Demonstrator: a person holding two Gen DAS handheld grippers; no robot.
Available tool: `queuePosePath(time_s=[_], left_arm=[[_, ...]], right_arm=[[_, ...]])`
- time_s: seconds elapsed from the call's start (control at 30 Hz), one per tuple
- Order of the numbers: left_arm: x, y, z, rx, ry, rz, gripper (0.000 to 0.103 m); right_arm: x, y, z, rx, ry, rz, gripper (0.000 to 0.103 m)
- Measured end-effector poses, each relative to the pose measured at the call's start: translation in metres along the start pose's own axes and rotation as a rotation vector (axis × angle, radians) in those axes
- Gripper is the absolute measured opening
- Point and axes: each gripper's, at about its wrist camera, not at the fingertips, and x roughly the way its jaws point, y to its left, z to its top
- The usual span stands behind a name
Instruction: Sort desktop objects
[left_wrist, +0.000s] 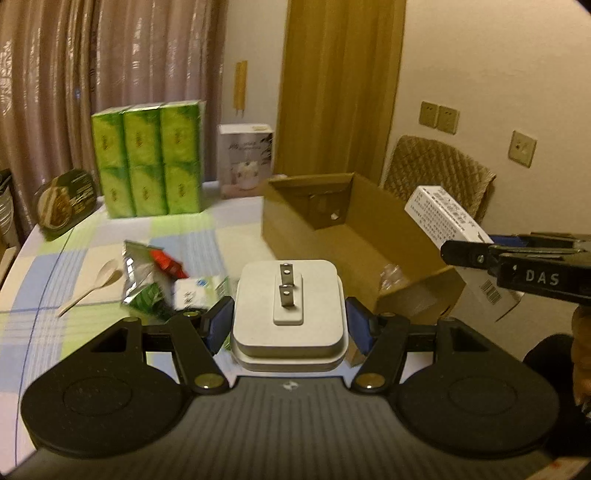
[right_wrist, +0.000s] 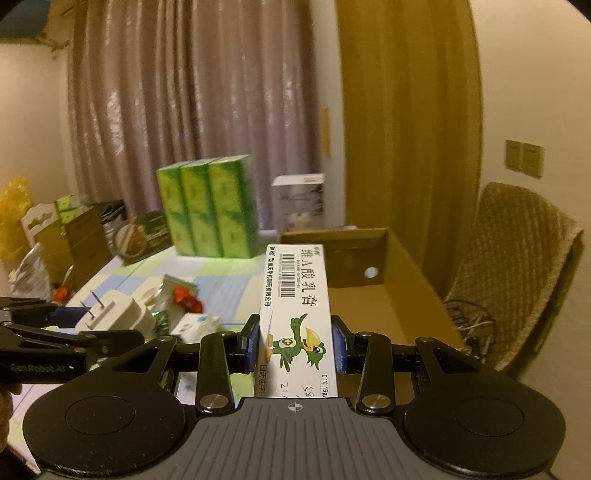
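My left gripper (left_wrist: 288, 321) is shut on a white power adapter (left_wrist: 290, 306), prongs up, held above the checked tablecloth. The adapter (right_wrist: 114, 314) also shows in the right wrist view, gripped at the left edge. My right gripper (right_wrist: 295, 343) is shut on a long white ointment box (right_wrist: 295, 314) printed with a green cartoon bird. That box (left_wrist: 443, 218) appears at the right of the left wrist view, held over the near corner of the open cardboard box (left_wrist: 354, 236). The cardboard box (right_wrist: 388, 295) lies just ahead of the ointment box.
On the tablecloth lie a foil snack packet (left_wrist: 144, 277), a small white box (left_wrist: 192, 291) and a pale spoon (left_wrist: 96, 284). A stack of green tissue packs (left_wrist: 147, 162), a white carton (left_wrist: 245, 158) and a round package (left_wrist: 62, 203) stand behind. A quilted chair (right_wrist: 517, 266) sits right.
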Motion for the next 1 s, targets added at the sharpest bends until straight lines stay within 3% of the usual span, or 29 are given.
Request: queuePosePath(time_s=[0.5, 1.0], left_arm=[[0.062, -0.046, 0.055, 0.023, 0.000, -0.117, 0.060], [0.144, -0.063, 0.066, -0.005, 0.092, -0.156, 0.060]], right_arm=[[0.037, -0.064, 0.020, 0.039, 0.019, -0.055, 0.036], [0.091, -0.108, 0.025, 0.088, 0.064, -0.050, 0.036]])
